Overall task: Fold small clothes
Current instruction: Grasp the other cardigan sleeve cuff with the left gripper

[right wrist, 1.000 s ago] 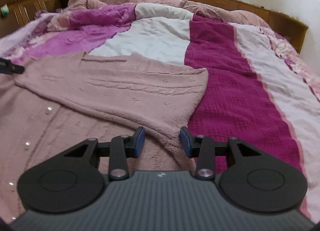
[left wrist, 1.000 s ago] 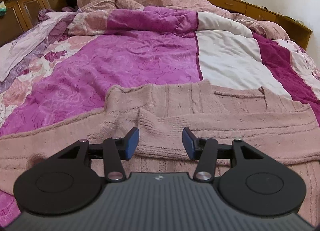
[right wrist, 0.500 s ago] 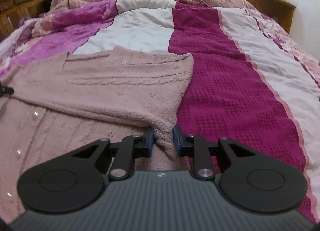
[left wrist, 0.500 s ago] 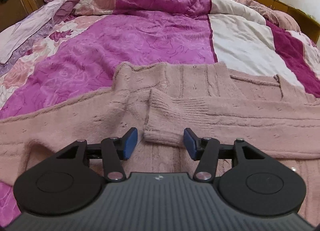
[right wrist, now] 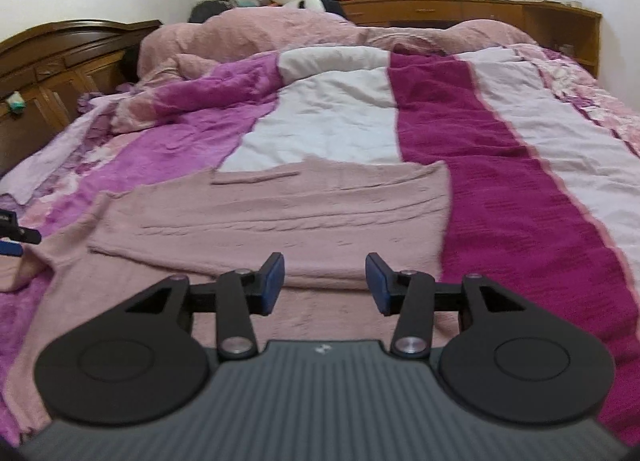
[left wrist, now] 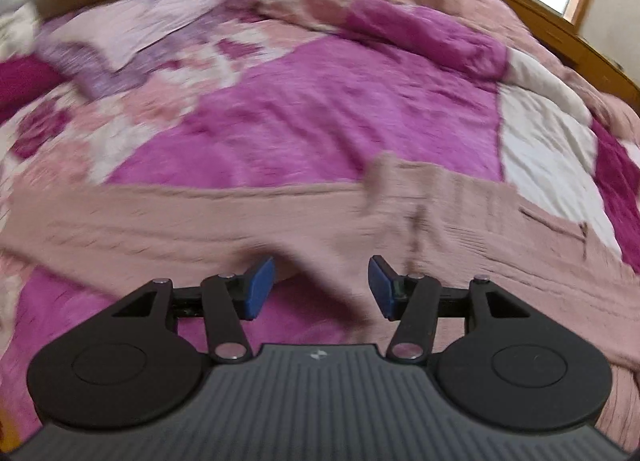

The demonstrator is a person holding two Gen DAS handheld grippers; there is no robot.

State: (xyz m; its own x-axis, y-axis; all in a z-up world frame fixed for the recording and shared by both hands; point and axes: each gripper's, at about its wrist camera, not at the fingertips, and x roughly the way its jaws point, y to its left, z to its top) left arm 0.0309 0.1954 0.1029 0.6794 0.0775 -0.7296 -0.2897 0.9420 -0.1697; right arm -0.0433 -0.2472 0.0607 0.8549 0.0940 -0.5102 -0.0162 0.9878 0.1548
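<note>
A dusty-pink knitted cardigan (right wrist: 280,217) lies flat on the bed, its right sleeve folded across the body. In the blurred left wrist view the cardigan (left wrist: 460,221) lies to the right and its left sleeve (left wrist: 160,221) stretches out to the left over the quilt. My left gripper (left wrist: 322,287) is open and empty just above the armpit area. My right gripper (right wrist: 324,285) is open and empty above the cardigan's lower right part. The left gripper's tip (right wrist: 12,237) shows at the left edge of the right wrist view.
The bed is covered by a patchwork quilt (right wrist: 460,165) in magenta, white and dark pink. A heaped pink blanket (right wrist: 260,33) lies at the head. A wooden headboard (right wrist: 52,61) stands at the left and a wooden shelf (right wrist: 520,17) by the window.
My right gripper was closed on the folded sleeve's edge and has opened, let go and lifted back. My left gripper has swung left, from the folded cuff to the outstretched left sleeve.
</note>
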